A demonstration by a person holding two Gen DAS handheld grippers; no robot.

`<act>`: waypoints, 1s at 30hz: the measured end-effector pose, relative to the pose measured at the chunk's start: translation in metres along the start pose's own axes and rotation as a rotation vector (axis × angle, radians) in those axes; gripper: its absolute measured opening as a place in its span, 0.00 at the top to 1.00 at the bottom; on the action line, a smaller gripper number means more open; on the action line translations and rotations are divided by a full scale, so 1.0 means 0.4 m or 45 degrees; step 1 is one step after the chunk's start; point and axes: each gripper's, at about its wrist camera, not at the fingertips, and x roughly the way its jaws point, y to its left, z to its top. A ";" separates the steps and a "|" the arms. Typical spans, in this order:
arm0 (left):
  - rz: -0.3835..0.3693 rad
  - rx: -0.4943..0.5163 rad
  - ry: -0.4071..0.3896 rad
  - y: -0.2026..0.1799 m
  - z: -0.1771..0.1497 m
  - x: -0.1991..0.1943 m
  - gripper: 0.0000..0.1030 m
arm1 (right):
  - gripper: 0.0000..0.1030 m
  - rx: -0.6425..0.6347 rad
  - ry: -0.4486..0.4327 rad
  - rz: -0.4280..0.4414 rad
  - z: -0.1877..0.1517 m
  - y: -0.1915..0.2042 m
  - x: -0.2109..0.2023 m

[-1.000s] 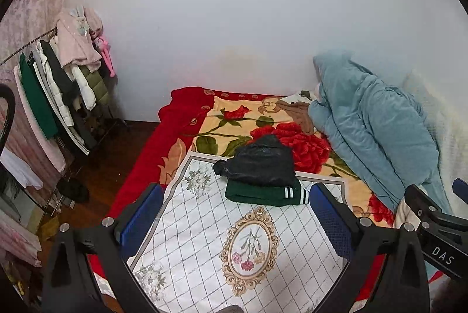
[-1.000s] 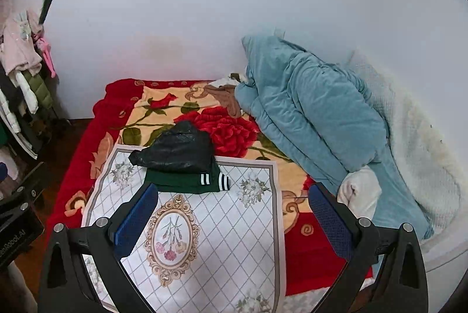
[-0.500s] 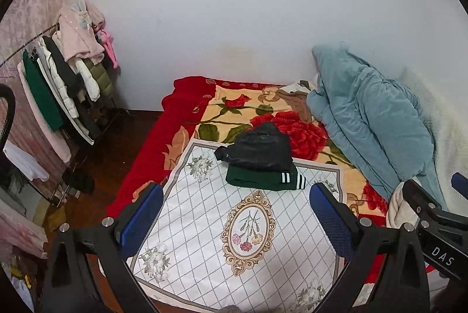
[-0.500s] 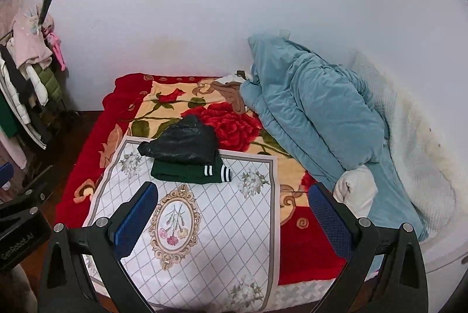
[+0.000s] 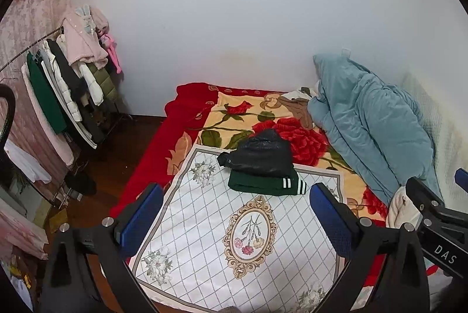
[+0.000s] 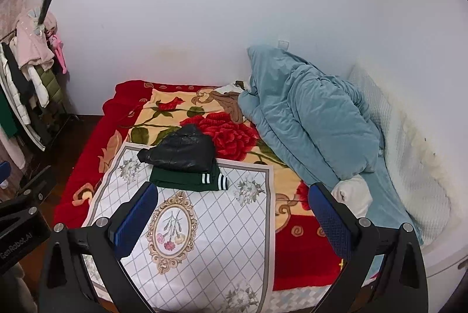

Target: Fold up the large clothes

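A folded black jacket (image 5: 260, 153) lies on top of a folded green garment with white stripes (image 5: 264, 184) on a white patterned cloth (image 5: 222, 228) on the bed. The same stack shows in the right wrist view: the jacket (image 6: 181, 149), the green garment (image 6: 190, 180). My left gripper (image 5: 234, 205) is open and empty, held well back from the stack. My right gripper (image 6: 231, 205) is open and empty, also well back from the stack. A cream garment (image 6: 352, 193) lies at the bed's right side by the blue duvet (image 6: 310, 111).
The bed has a red rose blanket (image 5: 263, 120). A rack of hanging clothes (image 5: 64, 85) stands at the left over a dark wood floor (image 5: 117, 155). A white quilt (image 6: 409, 164) lies along the right wall. A brown garment (image 5: 297, 107) lies by the duvet.
Both grippers have pulled back and up from the bed, so the folded stack and the cloth appear smaller and farther off. Both grippers stay open and empty.
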 end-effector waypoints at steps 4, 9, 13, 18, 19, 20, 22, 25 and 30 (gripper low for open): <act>0.004 0.002 -0.003 -0.003 0.004 -0.002 0.01 | 0.00 -0.001 0.001 0.002 -0.004 0.002 -0.006; 0.005 0.005 -0.005 -0.003 0.007 -0.005 0.01 | 0.00 -0.005 0.001 0.002 -0.002 0.004 -0.009; 0.004 0.002 -0.003 -0.003 0.007 -0.004 0.01 | 0.00 -0.008 0.000 0.005 0.000 0.007 -0.010; 0.009 0.008 0.004 0.002 0.004 -0.007 0.01 | 0.00 -0.011 0.003 0.009 0.000 0.010 -0.011; 0.010 0.011 0.005 0.002 0.004 -0.007 0.01 | 0.00 -0.011 0.004 0.012 0.002 0.011 -0.011; 0.008 0.013 0.006 0.002 0.005 -0.008 0.01 | 0.00 -0.006 0.006 0.015 0.001 0.011 -0.010; 0.011 0.012 0.003 0.002 0.005 -0.007 0.01 | 0.00 -0.004 0.007 0.018 0.001 0.015 -0.009; 0.007 0.017 0.003 0.003 0.004 -0.006 0.01 | 0.00 -0.003 0.009 0.019 0.002 0.014 -0.007; 0.004 0.016 0.004 0.002 0.003 -0.006 0.01 | 0.00 0.001 0.009 0.018 0.001 0.017 -0.004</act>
